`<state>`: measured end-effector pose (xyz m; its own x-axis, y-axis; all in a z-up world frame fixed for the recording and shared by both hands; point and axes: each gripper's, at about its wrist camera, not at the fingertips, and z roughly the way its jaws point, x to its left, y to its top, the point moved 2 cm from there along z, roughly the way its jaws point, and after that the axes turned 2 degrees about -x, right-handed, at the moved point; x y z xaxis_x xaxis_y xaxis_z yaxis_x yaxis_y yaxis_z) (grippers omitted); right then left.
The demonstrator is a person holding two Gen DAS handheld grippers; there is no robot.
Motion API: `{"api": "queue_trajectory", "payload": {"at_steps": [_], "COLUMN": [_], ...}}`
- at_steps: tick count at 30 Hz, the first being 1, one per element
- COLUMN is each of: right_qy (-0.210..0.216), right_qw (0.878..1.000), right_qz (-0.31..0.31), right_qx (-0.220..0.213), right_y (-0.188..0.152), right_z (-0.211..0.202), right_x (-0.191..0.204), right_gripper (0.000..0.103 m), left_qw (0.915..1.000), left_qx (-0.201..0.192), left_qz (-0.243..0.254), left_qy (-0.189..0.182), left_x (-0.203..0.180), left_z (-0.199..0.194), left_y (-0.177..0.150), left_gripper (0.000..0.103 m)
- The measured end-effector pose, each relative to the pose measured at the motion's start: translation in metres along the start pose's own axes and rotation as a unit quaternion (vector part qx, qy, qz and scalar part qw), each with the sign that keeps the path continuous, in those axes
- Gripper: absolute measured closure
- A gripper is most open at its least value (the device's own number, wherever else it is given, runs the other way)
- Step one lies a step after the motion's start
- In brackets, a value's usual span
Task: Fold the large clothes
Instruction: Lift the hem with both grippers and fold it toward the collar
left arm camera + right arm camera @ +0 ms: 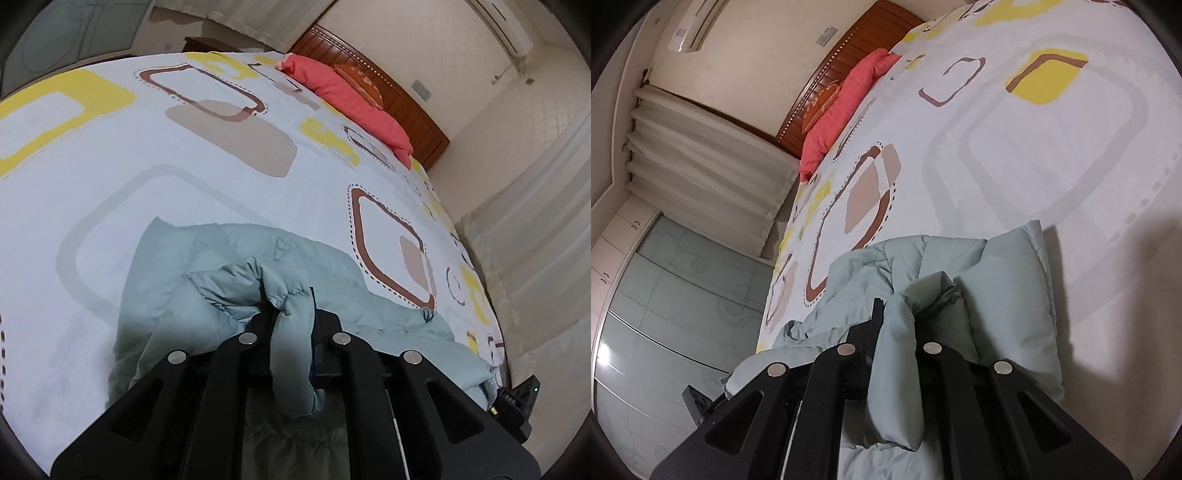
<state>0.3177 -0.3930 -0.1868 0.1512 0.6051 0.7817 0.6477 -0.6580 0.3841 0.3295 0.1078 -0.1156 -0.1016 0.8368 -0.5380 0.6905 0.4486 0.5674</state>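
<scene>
A pale green padded jacket (229,258) lies bunched on the patterned bed cover (110,177). My left gripper (293,321) is shut on a thick fold of the jacket, which hangs down between its fingers. In the right wrist view the same jacket (1008,280) is partly lifted off the bed cover (1015,155). My right gripper (894,325) is shut on another padded fold of it. Both grippers hold the jacket a little above the bed. The fingertips are hidden by fabric.
A coral pillow (351,96) lies against the wooden headboard (402,96) at the far end; it also shows in the right wrist view (846,107). Curtains (701,155) and a glass-fronted wardrobe (665,314) stand beside the bed edge. The other gripper's body (517,406) shows at lower right.
</scene>
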Motion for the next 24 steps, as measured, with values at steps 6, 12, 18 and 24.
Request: {"api": "queue_trajectory", "payload": {"at_steps": [6, 12, 18, 24], "right_qy": [0.017, 0.008, -0.013, -0.052], "right_qw": [0.999, 0.999, 0.998, 0.993], "right_qz": [-0.002, -0.018, -0.052, -0.107], "right_qx": [-0.029, -0.046, -0.028, -0.012], "right_y": [0.004, 0.004, -0.007, -0.009], "right_z": [-0.025, -0.045, -0.038, -0.014], "right_x": [0.007, 0.016, 0.035, 0.059], "right_gripper": [0.026, 0.026, 0.026, 0.027], "left_qw": [0.9990, 0.9984, 0.9993, 0.9997], "left_qx": [-0.028, -0.042, -0.029, -0.009], "left_qz": [-0.014, -0.018, -0.022, 0.021], "left_qy": [-0.033, -0.033, -0.009, 0.000], "left_x": [-0.007, -0.010, 0.003, -0.008], "left_z": [-0.024, -0.047, -0.049, -0.033], "left_y": [0.011, 0.012, 0.003, 0.003], "left_gripper": [0.033, 0.029, 0.029, 0.029]}}
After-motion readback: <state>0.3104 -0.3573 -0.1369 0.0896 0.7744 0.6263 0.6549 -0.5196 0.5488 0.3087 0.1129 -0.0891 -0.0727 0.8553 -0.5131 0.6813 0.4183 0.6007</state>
